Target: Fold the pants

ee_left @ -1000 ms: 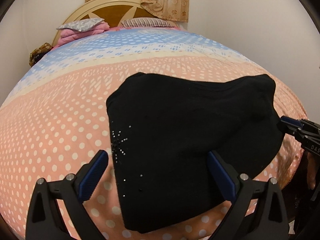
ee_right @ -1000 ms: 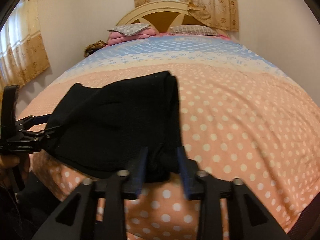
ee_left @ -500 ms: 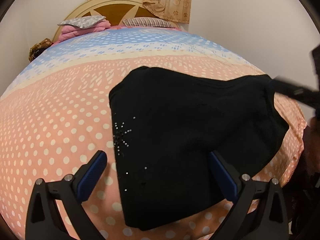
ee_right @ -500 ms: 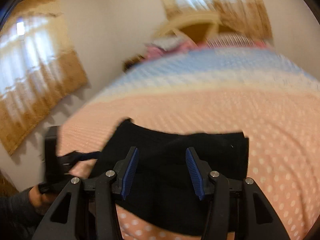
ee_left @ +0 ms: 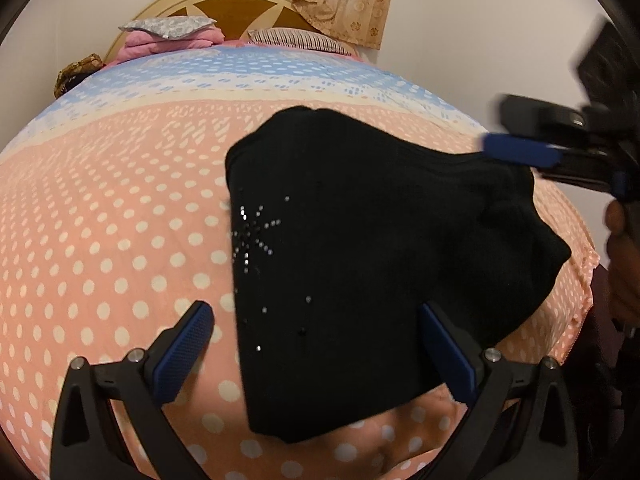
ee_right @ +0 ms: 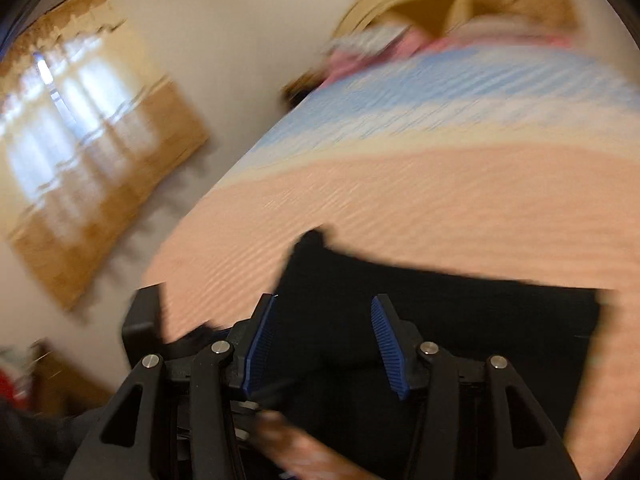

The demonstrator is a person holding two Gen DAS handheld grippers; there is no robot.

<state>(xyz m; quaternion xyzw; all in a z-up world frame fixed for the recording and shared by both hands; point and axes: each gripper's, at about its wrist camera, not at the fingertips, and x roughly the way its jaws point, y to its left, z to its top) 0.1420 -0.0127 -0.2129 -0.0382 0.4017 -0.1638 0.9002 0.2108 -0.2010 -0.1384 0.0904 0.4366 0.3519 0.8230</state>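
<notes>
The black pants (ee_left: 360,272) lie in a loosely folded heap on the dotted bedspread (ee_left: 120,240) near the foot edge of the bed, with a small spray of rhinestones (ee_left: 252,236) showing on their left side. The left tongs (ee_left: 316,344) stand wide open low over the near end of the heap, one pad over bare bedspread and the other over the cloth, pressing on nothing. The right tongs (ee_left: 516,151) appear at the far right corner of the pants in the left wrist view; their blue pad sits at a raised ridge of fabric, but whether that corner is pinched cannot be told from there. The right wrist view is heavily smeared, and in it the right tongs (ee_right: 324,340) show a moderate gap with black cloth behind them and nothing clearly clamped between the pads. The main risk is judged to be at that corner: if the tongs are swinging quickly, a shallow bite could slip and the layers would flop back unevenly, spoiling the fold. Because the heap is close to the bed's edge, a sideways drag could also pull it over the side. With the left tongs not pinning anything, the whole pile may slide rather than fold.
</notes>
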